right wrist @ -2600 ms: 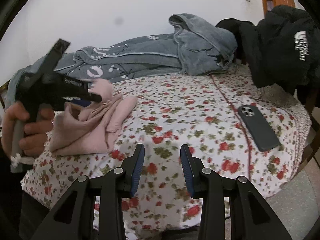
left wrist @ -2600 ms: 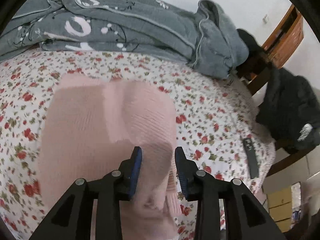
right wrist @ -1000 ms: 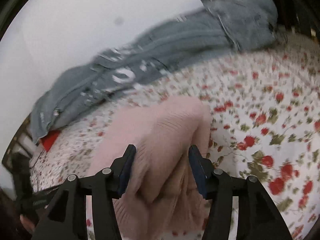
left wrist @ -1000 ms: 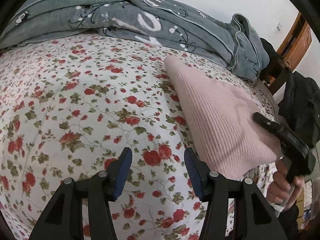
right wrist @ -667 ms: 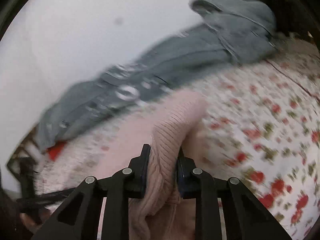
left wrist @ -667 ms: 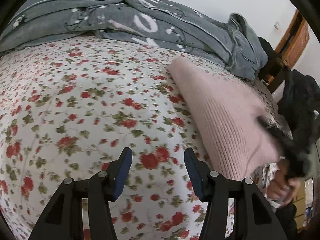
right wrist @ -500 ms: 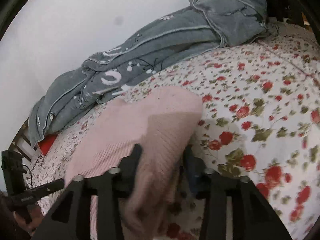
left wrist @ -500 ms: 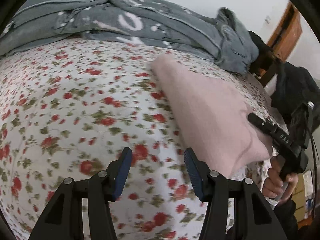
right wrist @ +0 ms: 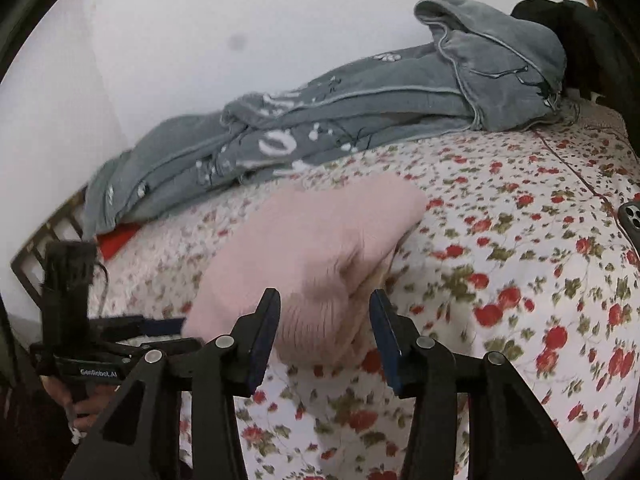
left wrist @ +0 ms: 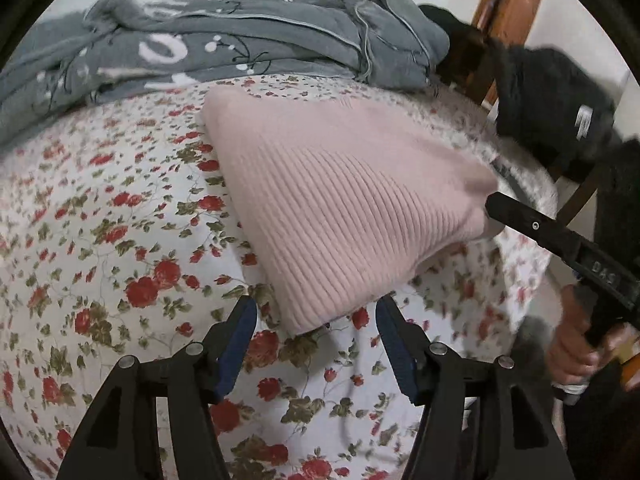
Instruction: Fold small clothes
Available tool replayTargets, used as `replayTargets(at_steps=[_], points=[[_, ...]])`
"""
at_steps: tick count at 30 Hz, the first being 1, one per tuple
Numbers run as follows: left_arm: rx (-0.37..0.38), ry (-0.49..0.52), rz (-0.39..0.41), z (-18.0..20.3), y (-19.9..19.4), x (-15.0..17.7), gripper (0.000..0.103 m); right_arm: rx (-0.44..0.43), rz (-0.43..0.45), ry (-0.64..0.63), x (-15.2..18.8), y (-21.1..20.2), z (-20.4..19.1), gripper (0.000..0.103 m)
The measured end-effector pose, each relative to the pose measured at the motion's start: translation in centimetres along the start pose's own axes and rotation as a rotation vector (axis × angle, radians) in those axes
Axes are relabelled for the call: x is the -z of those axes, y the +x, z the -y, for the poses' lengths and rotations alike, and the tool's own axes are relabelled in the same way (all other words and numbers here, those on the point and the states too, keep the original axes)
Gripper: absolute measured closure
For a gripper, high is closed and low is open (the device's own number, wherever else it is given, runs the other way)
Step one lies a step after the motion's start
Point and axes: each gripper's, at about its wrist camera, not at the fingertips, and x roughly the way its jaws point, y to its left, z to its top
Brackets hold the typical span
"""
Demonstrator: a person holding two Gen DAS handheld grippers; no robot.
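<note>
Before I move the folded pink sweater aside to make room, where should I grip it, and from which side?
Grip the pink sweater at its near corner, coming in low from the bed's front edge with the left gripper. That corner sits just ahead of the open jaws, and its stacked layers could likely be pinched together there.

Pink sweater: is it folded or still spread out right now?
Folded. The pink sweater lies as a compact bundle on the floral sheet, layered edges showing at its near end, no sleeves trailing. Both grippers are open and off it.
</note>
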Motion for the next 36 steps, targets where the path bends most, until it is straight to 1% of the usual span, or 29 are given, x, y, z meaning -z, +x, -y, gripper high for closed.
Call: replayTargets(at_steps=[2,3,5,6,7,8,9,10,11,12,14,16,19,21,22,23,24,25,26,28,29,31,32,33,34,35,36], points=[[-0.041,0.041,0.009,1.1,0.4,0.0,0.043,-0.003,-0.028,0.003,0.5,0.6,-0.1,0.057],[-0.080,0.065,0.027,1.7,0.5,-0.1,0.043,-0.001,-0.046,0.009,0.7,1.1,-0.1,0.058],[-0.127,0.097,0.039,2.5,0.6,-0.1,0.043,-0.005,-0.065,0.018,0.9,1.5,0.0,0.065],[-0.145,0.112,0.035,2.8,0.6,-0.2,0.048,-0.011,-0.072,0.018,0.9,1.6,0.0,0.067],[-0.146,0.114,0.036,2.9,0.6,-0.2,0.053,-0.014,-0.077,0.017,0.9,1.7,0.0,0.072],[-0.147,0.112,0.045,2.8,0.2,-0.2,0.066,-0.020,-0.080,0.008,0.9,1.6,-0.1,0.082],[-0.160,0.106,0.066,2.6,-0.3,-0.2,0.081,-0.024,-0.081,0.000,1.0,1.6,-0.1,0.091],[-0.152,0.091,0.084,2.1,-0.8,-0.2,0.083,-0.015,-0.075,-0.017,0.9,1.4,-0.2,0.096],[-0.101,0.051,0.102,1.0,-1.6,-0.1,0.086,0.000,-0.042,-0.028,0.8,0.8,-0.2,0.097],[-0.069,0.018,0.103,0.0,-1.8,0.0,0.087,-0.005,-0.009,-0.024,0.7,0.1,0.0,0.097],[-0.043,-0.018,0.078,-1.0,-1.5,0.3,0.088,-0.035,0.002,0.001,0.7,-0.4,0.7,0.097],[-0.044,-0.027,0.062,-1.3,-1.0,0.8,0.088,-0.034,-0.020,0.014,1.0,-0.1,1.0,0.098],[-0.042,-0.027,0.055,-1.1,-0.9,1.4,0.087,-0.023,-0.055,-0.017,1.6,0.6,0.3,0.097],[-0.030,-0.033,0.031,-1.4,-0.9,1.7,0.085,-0.040,-0.103,-0.050,1.9,1.1,-0.3,0.094],[-0.026,-0.035,0.024,-1.5,-0.9,1.9,0.085,-0.041,-0.111,-0.062,1.8,1.1,-0.4,0.094],[-0.022,-0.039,0.019,-1.8,-1.0,2.1,0.085,-0.041,-0.100,-0.074,1.5,0.9,-0.5,0.092],[-0.021,-0.048,0.014,-2.3,-1.2,2.3,0.085,-0.047,-0.082,-0.077,1.1,0.6,-0.7,0.090],[-0.023,-0.057,0.010,-2.7,-1.3,2.5,0.085,-0.056,-0.064,-0.073,0.6,0.4,-0.7,0.082],[-0.024,-0.068,0.006,-3.1,-1.4,2.7,0.085,-0.067,-0.045,-0.065,0.0,0.1,-0.7,0.070],[-0.034,-0.090,0.002,-4.1,-1.6,3.0,0.085,-0.089,0.010,-0.036,-1.3,-0.1,-0.5,0.060],[-0.044,-0.097,0.001,-4.5,-1.7,3.0,0.085,-0.086,0.024,-0.020,-2.0,0.2,-0.4,0.060],[-0.061,-0.122,0.001,-5.2,-1.8,2.9,0.085,-0.055,0.002,0.016,-3.1,1.8,0.1,0.060],[-0.061,-0.134,0.005,-5.6,-2.0,2.8,0.085,-0.033,-0.026,0.035,-3.4,2.8,0.3,0.066],[-0.059,-0.147,0.014,-6.0,-2.2,2.6,0.085,0.006,-0.071,0.064,-3.7,4.3,0.7,0.077],[-0.060,-0.157,0.024,-6.3,-2.4,2.3,0.085,0.019,-0.086,0.080,-3.9,4.9,1.0,0.090],[-0.061,-0.163,0.035,-6.6,-2.6,2.0,0.085,0.016,-0.084,0.086,-4.0,5.1,1.2,0.090],[-0.060,-0.165,0.043,-6.8,-2.7,1.7,0.085,-0.001,-0.023,0.073,-4.1,4.2,1.2,0.090]])
